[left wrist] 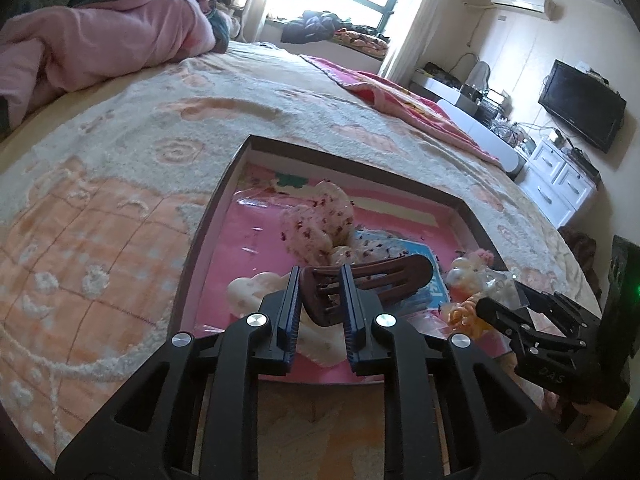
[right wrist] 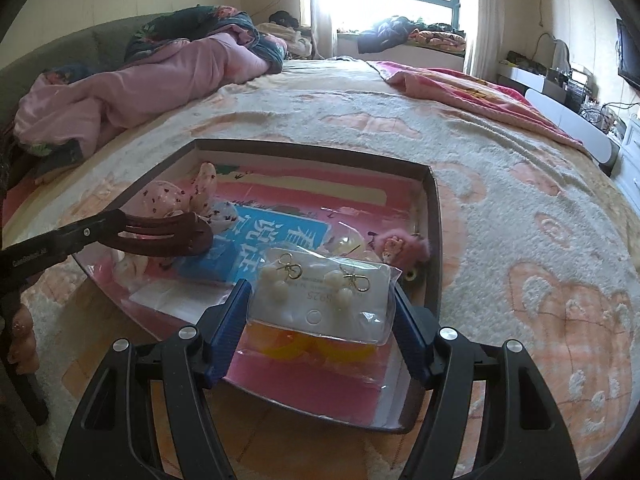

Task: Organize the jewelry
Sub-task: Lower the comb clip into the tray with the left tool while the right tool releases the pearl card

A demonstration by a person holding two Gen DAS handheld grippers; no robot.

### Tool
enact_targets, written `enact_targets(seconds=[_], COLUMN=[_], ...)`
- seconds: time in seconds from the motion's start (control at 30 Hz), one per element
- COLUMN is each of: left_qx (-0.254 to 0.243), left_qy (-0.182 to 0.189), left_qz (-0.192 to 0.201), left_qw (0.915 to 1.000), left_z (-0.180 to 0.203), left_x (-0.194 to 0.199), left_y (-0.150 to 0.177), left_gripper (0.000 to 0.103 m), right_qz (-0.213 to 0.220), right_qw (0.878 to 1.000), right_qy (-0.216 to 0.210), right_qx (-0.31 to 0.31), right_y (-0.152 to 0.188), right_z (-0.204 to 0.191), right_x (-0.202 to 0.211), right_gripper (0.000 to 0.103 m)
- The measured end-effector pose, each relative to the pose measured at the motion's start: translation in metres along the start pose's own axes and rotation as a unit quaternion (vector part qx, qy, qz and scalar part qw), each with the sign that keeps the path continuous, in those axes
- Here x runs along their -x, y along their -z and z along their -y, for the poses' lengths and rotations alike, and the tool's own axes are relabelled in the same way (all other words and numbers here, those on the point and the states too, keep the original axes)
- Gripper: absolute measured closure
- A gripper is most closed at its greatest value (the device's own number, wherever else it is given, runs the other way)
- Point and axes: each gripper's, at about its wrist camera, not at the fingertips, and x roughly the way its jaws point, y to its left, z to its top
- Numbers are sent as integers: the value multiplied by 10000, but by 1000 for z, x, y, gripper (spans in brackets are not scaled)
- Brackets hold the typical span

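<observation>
Tray (right wrist: 434,216) on the bed (right wrist: 520,208), holding floral scrunchies (left wrist: 320,220), a blue card (right wrist: 256,248) and a pink fluffy clip (right wrist: 404,246). Left gripper (left wrist: 320,300) clamps a brown hair claw (left wrist: 372,280) above the tray. Right gripper (right wrist: 320,308) stands wide around a bagged earring card (right wrist: 324,296).

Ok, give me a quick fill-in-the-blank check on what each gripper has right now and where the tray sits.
1. The left gripper is shut on a brown ____.
2. The right gripper spans a clear packet of pearl ____.
3. The tray rests on the ____.
4. The printed card lying in the tray is ____ in colour.

Missing words: hair clip; earrings; bed; blue
</observation>
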Motion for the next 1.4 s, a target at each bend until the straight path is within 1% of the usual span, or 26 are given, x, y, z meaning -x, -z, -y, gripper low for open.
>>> enact_targets(seconds=[0.13,0.23,0.47,0.73,0.9,1.0,1.13,1.27,1.4], left_qx=[96,208,320,176,124,117,88,67,90], left_qy=[24,112,-2,-136,-173,-162,-131,-125,-108], left_qz=[60,120,93,65,100,99,103,107,92], left_qw=[9999,9996,9994,9997,9997,9998,9998,9998,9999], left_z=[-3,-5,-10,-7,-7,-7,-6,-4,-2], left_x=[2,2,-8,-4,0,0,1,2,2], left_y=[-3,-8,-13,-10,-9,-9,-8,-7,-8], left_gripper=[92,94,95,96,96,96,96,95,95], right_qz=[39,61,12,72,111,79,78,66,86], right_qw=[9998,9994,9988,9976,9951,9942,9945,9955,9964], right_qy=[-198,-276,-387,-545,-721,-744,-729,-706,-642], right_qx=[73,176,313,419,668,770,753,621,542], right_y=[0,-2,-5,-5,-3,0,2,3,6], right_z=[-6,-14,-23,-32,-46,-53,-54,-49,-45], right_x=[3,3,-3,-3,-2,-2,0,1,6], right_gripper=[38,38,37,37,37,36,35,28,26])
